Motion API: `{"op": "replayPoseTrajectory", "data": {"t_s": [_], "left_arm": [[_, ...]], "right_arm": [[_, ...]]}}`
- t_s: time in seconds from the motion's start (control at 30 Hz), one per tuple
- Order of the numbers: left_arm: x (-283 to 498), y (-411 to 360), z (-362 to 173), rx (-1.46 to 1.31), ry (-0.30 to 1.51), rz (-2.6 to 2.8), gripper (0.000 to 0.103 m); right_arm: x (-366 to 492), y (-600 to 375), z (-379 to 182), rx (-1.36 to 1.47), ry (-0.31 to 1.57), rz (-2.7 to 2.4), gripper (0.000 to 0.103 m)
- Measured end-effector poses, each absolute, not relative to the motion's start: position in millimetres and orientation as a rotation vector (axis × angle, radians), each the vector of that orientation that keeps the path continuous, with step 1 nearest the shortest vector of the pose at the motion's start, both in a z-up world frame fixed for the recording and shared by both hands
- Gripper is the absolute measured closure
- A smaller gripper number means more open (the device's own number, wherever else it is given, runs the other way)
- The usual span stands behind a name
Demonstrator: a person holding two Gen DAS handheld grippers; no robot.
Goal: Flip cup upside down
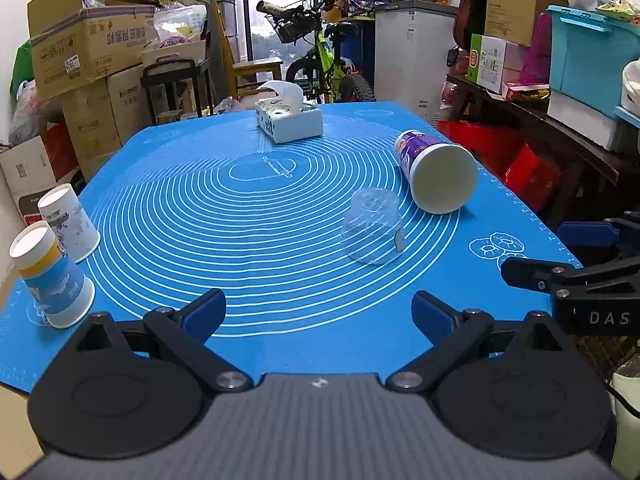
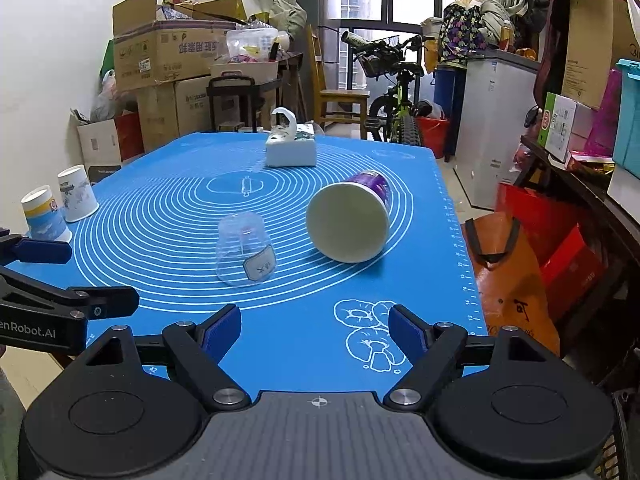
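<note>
A clear plastic cup (image 1: pixel 372 230) stands upside down on the blue mat (image 1: pixel 248 208), with a small label near its rim; it also shows in the right wrist view (image 2: pixel 244 250). A purple-and-white paper cup (image 1: pixel 434 170) lies on its side just right of it, also in the right wrist view (image 2: pixel 352 218). Two paper cups stand upside down at the mat's left edge, one with a yellow band (image 1: pixel 50 280) and one grey-white (image 1: pixel 70 222). My left gripper (image 1: pixel 318 314) is open and empty above the mat's near edge. My right gripper (image 2: pixel 314 330) is open and empty, near the clear cup.
A tissue box (image 1: pixel 288 118) sits at the far side of the mat. Cardboard boxes (image 1: pixel 80 52) stack at the left. A bicycle (image 1: pixel 320 60) and a white cabinet (image 1: pixel 412 52) stand behind the table. A dark shelf with boxes (image 1: pixel 560 92) runs along the right.
</note>
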State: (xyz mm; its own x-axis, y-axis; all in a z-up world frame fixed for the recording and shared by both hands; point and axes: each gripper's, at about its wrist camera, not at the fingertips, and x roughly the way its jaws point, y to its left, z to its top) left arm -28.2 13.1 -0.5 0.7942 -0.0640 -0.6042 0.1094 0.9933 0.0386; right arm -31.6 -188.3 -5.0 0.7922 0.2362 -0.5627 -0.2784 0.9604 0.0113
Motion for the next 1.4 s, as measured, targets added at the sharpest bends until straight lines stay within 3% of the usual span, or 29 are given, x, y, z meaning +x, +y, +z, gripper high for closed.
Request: {"op": "replayPoseTrajectory", "data": {"t_s": [1.4], "left_arm": [[-25.1,10.1,-2.5,0.078,0.666,-0.097,0.005]], "right_arm": [[-27.8,-190.1,-6.7,-0.065,0.611,0.261,0.019]]}}
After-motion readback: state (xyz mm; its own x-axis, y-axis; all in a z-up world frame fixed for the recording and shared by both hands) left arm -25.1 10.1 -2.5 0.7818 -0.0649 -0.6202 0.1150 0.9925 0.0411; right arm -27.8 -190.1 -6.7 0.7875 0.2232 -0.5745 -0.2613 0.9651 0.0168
